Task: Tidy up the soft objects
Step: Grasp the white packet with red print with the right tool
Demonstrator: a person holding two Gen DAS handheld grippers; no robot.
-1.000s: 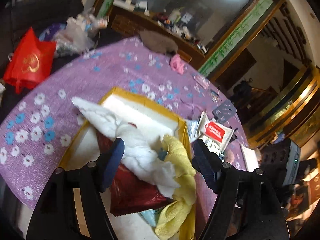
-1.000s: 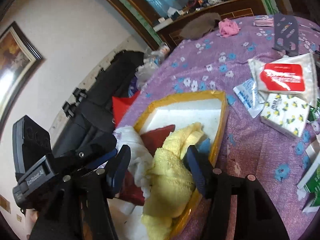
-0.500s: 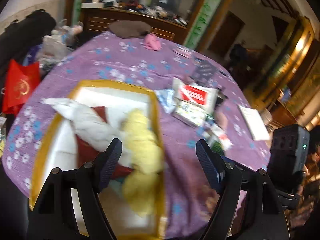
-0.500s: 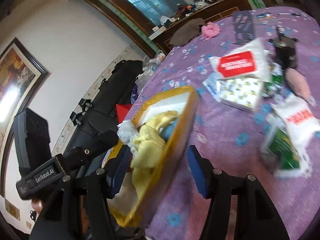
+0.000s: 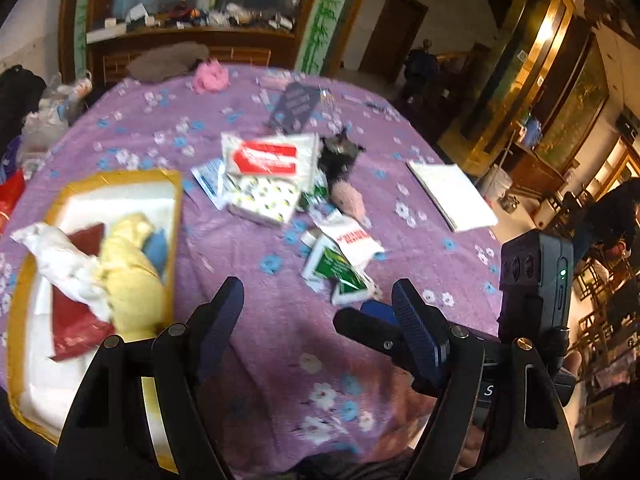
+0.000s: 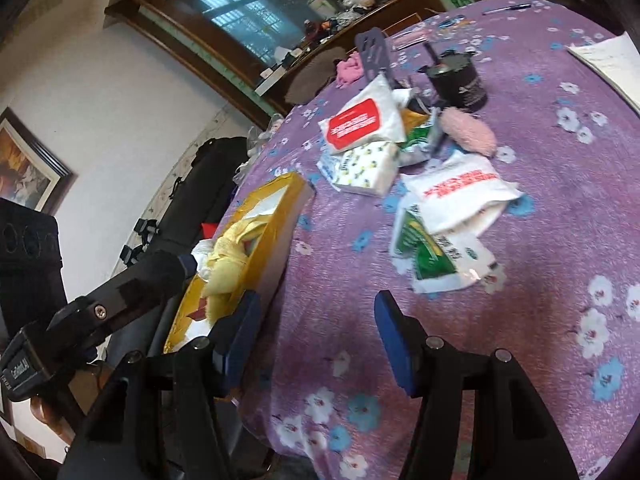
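Observation:
A yellow-rimmed white box sits at the table's left and holds a yellow towel, a white cloth, a dark red bag and a blue item. It also shows edge-on in the right wrist view. My left gripper is open and empty above the purple flowered tablecloth, to the right of the box. My right gripper is open and empty over the cloth. A pink fluffy object and tissue packs lie in a pile ahead.
A black cylinder stands behind the pile. A white notebook lies at the right. A pink cloth and a brown cushion sit at the far edge. A green and white packet lies nearest.
Both grippers have swung right, away from the box and towards the pile of packets. The white cloth and yellow towel stay in the box.

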